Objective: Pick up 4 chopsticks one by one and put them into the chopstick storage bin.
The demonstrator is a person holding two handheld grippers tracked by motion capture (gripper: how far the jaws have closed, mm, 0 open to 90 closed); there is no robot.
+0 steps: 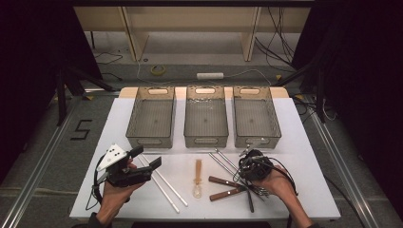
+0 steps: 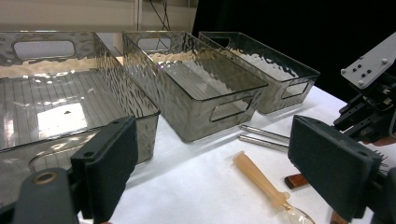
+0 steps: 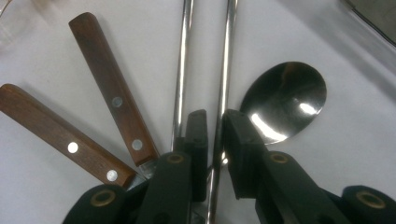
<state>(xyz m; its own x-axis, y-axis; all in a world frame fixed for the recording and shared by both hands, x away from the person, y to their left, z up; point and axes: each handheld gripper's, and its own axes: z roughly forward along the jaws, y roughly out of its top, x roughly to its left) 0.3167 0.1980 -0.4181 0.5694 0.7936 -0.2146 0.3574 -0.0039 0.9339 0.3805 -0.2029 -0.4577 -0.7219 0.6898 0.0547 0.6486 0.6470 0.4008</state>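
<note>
My right gripper points down over a pile of cutlery at the table's front right. In the right gripper view its jaws stand narrowly apart, open. They straddle the right one of two metal chopsticks, with a thin gap still showing on one side. A steel spoon bowl lies just right of the jaws. Two wooden handles lie to their left. My left gripper is held above the table's front left, wide open with nothing between its jaws.
Three smoky clear trays stand side by side at the back. An amber plastic spoon lies in the middle, and two white chopsticks lie beside my left hand. The table's front edge is near both wrists.
</note>
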